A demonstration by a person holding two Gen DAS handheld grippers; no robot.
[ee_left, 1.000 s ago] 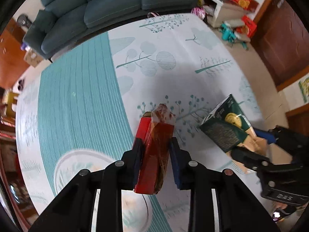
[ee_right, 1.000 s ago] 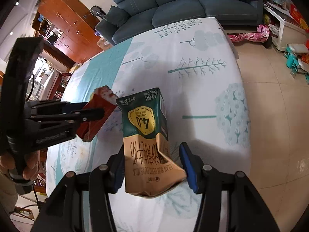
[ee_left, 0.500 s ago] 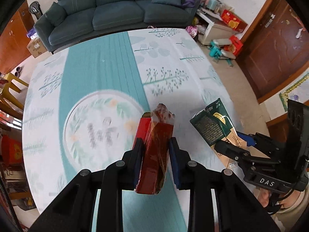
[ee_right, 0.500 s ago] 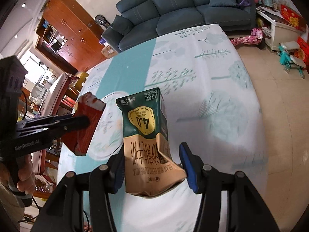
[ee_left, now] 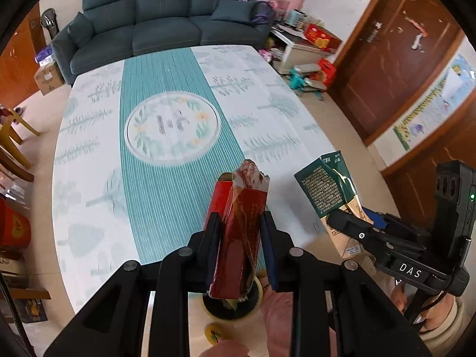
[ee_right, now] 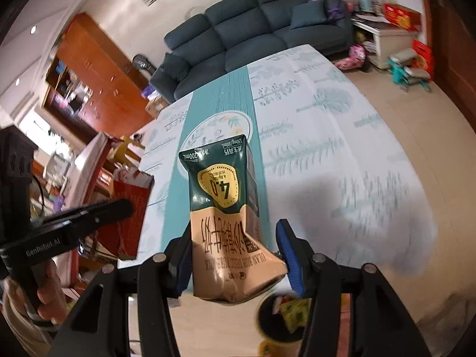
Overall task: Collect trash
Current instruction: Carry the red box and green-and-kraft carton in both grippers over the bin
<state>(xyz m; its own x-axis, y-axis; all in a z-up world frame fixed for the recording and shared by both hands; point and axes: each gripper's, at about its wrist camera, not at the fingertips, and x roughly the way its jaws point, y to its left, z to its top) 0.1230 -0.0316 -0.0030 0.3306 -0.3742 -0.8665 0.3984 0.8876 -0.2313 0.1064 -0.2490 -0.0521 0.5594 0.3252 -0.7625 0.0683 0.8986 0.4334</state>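
My left gripper (ee_left: 240, 238) is shut on a crumpled red carton (ee_left: 238, 229), held upright in the air past the near edge of the table (ee_left: 166, 184). My right gripper (ee_right: 235, 247) is shut on a green and tan milk carton (ee_right: 226, 208), dented at its lower end. In the left wrist view that milk carton (ee_left: 330, 196) hangs to the right of the red one. In the right wrist view the red carton (ee_right: 131, 205) shows at the left. A round bin (ee_left: 232, 303) with a black liner sits on the floor right under the red carton; the bin (ee_right: 282, 318) holds yellow wrappers.
The big oval table carries a white and teal cloth with a round wreath print (ee_left: 172, 128). A dark teal sofa (ee_left: 163, 26) stands beyond it. Yellow chairs (ee_left: 12, 136) and a red box (ee_left: 13, 229) stand at the left, toys and boxes (ee_left: 309, 71) at the right by a brown door.
Both grippers have pulled back from over the table and risen, each keeping its carton. The table now lies farther ahead and the bin has come into view below.
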